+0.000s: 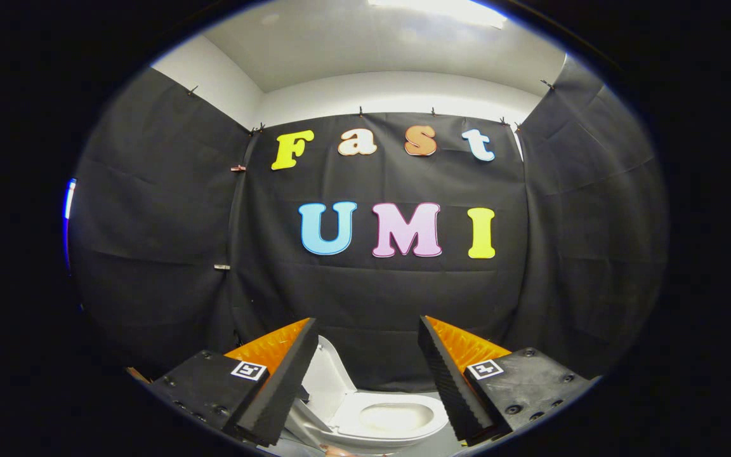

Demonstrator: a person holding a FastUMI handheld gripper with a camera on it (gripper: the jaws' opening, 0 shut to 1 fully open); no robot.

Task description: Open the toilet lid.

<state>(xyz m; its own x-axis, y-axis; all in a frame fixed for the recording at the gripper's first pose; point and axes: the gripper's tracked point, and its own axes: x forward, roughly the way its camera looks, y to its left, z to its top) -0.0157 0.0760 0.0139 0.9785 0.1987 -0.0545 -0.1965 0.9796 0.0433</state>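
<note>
A white toilet (397, 419) stands low against the black cloth wall, seen between and beyond my fingers. Its lid (329, 381) is raised and leans back to the left, close to the left finger, so the bowl's inside shows. My gripper (367, 327) is open, held above and in front of the toilet, with nothing between the fingers. The left finger (286, 381) covers part of the lid's left edge.
Black cloth walls (150, 254) close the booth on three sides, right behind the toilet. A white ceiling with a light (441, 9) runs above. A small bit of a hand (340, 452) shows just below the toilet.
</note>
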